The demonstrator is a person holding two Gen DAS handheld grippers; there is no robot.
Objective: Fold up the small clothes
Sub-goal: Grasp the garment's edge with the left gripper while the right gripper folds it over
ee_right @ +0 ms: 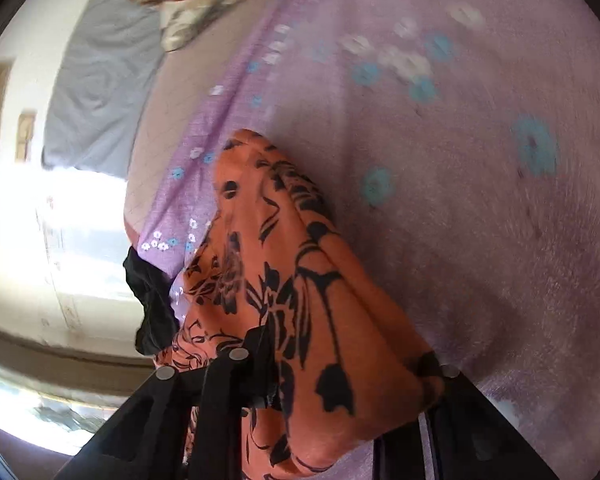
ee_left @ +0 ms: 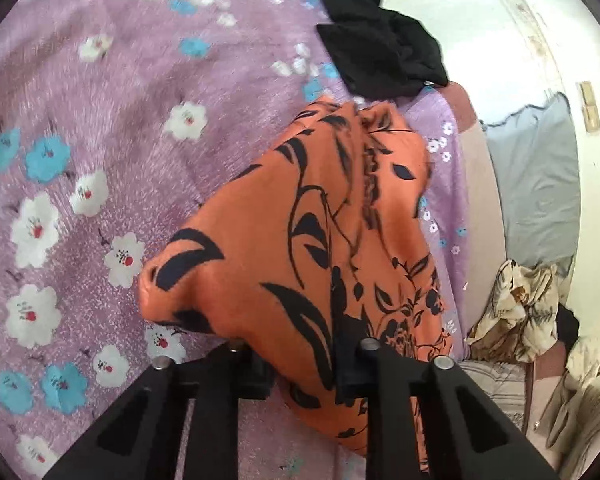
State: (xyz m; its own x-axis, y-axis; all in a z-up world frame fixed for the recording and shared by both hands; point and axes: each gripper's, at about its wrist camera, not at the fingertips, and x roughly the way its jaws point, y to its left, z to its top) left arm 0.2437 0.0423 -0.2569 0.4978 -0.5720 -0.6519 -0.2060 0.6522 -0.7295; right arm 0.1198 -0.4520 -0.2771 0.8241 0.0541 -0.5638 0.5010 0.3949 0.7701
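Note:
An orange garment with a black leaf print (ee_left: 320, 220) hangs lifted above the purple flowered bedspread (ee_left: 100, 120). My left gripper (ee_left: 304, 376) is shut on one edge of it, with the cloth bunched between the black fingers (ee_left: 256, 376). My right gripper (ee_right: 320, 384) is shut on another edge of the same orange garment (ee_right: 300, 272), which drapes over the right finger and hides it. The cloth sags between the two grippers near the bed's edge.
A black garment (ee_left: 380, 36) lies crumpled on the bedspread by the bed's edge, and also shows in the right wrist view (ee_right: 152, 292). A grey-blue pillow (ee_left: 536, 184) and a cream patterned cloth (ee_left: 516, 312) lie beyond the edge. A pale wall (ee_left: 480, 8) runs alongside.

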